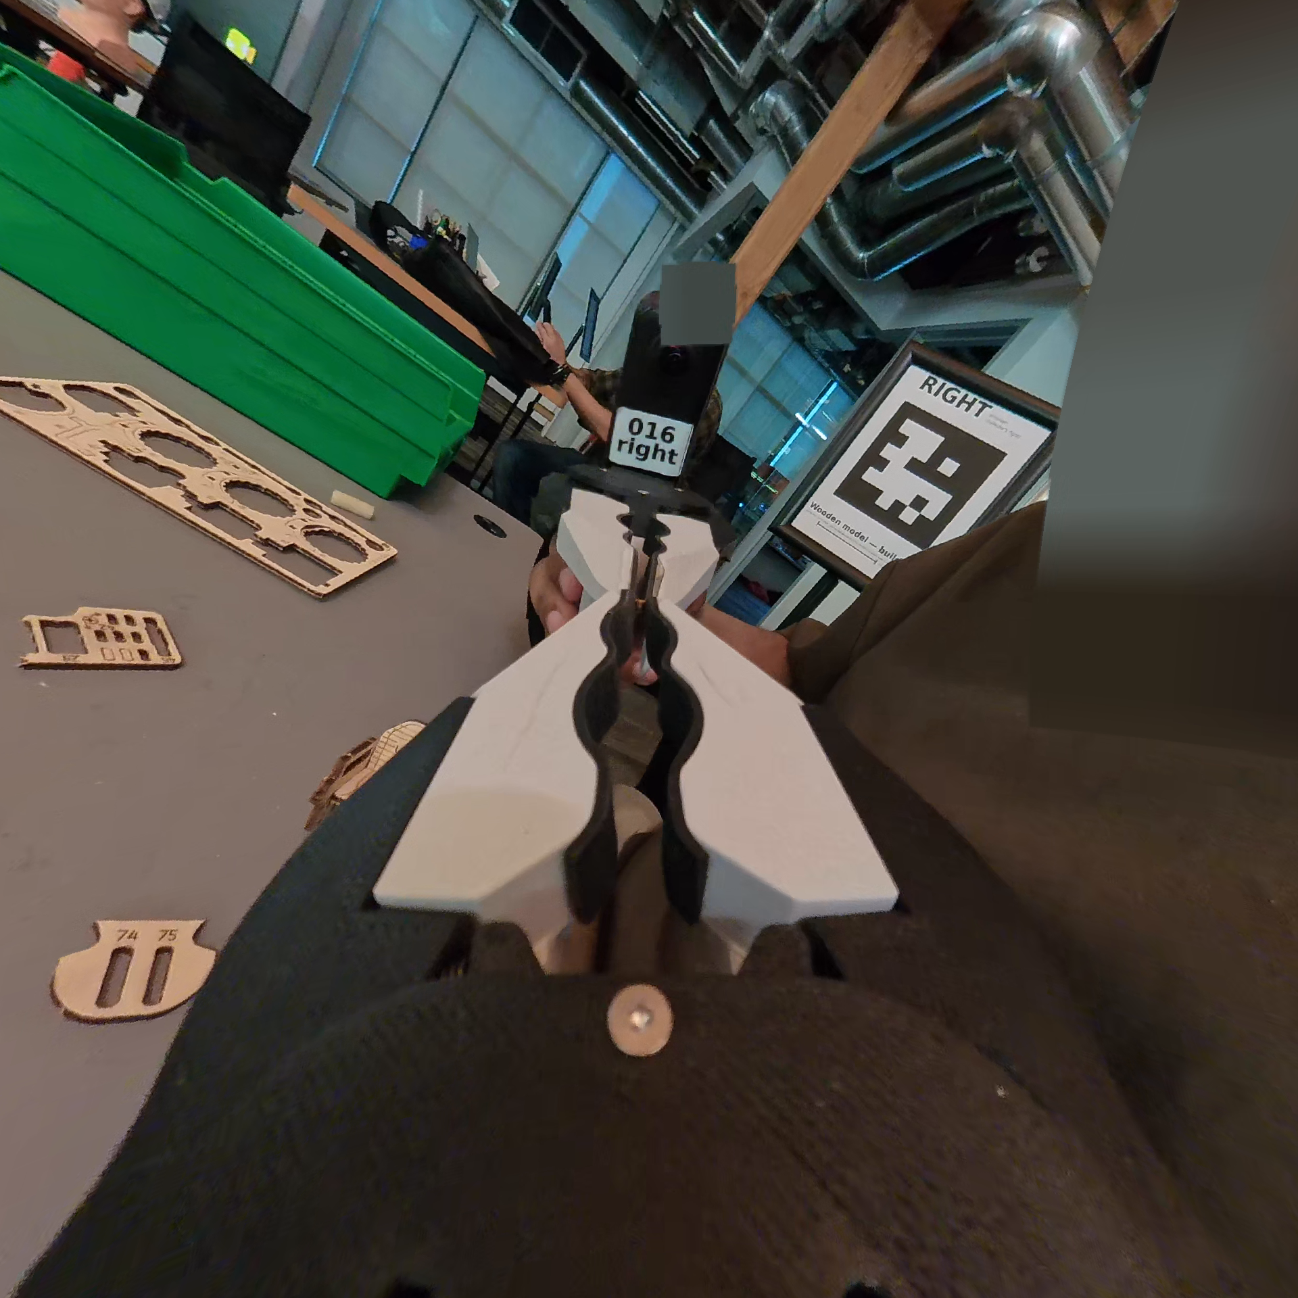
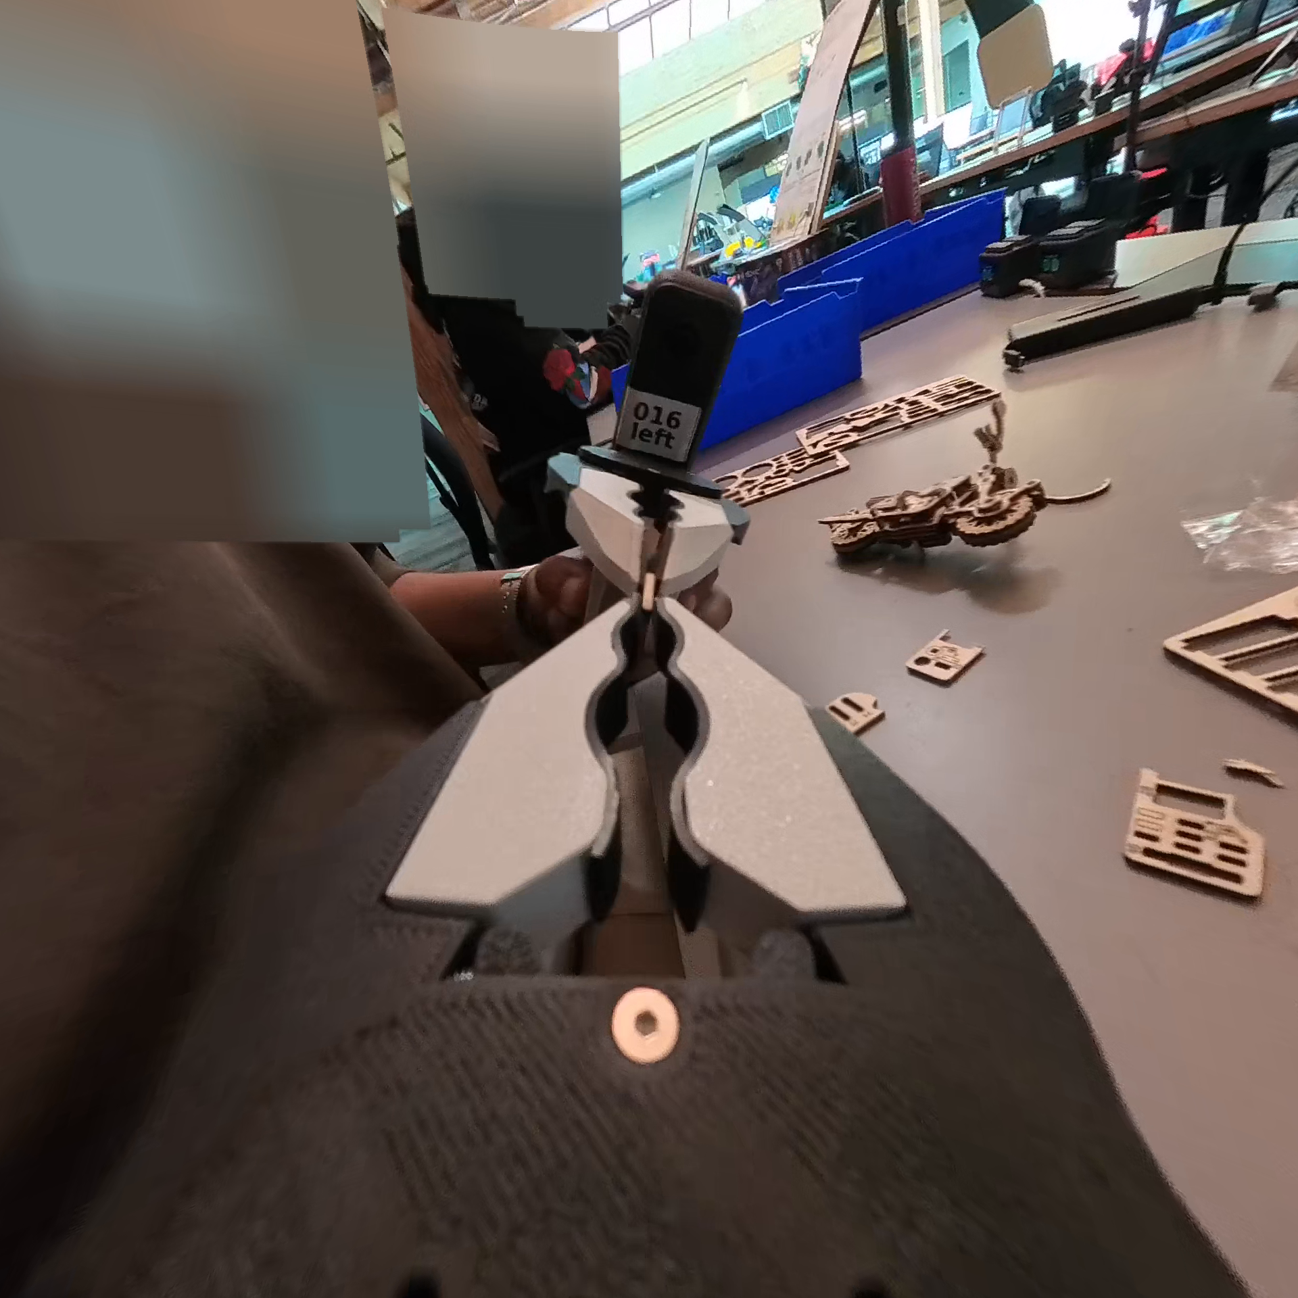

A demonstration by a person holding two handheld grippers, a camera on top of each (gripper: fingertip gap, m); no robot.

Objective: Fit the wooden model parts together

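The green plastic bins (image 1: 232,295) stood along the far edge of the grey worktop (image 1: 211,737). The punched-out plywood sheet (image 1: 189,477) lay before them. Off the worktop's edge, the left tongs (image 1: 638,610) and right tongs (image 2: 650,612) met tip to tip, each closed on the small pale wooden part (image 2: 650,584) between them. The part-built wooden motorcycle model (image 2: 941,513) stood mid-worktop, loose flat wooden pieces (image 2: 1194,839) nearer the near edge.

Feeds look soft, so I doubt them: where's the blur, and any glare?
Left wrist view: left tool sharp, table parts crisp, edges bent by the wide lens. Right wrist view: right tool softer, motorcycle model slightly blurred, bright windows behind, no glare on the table.
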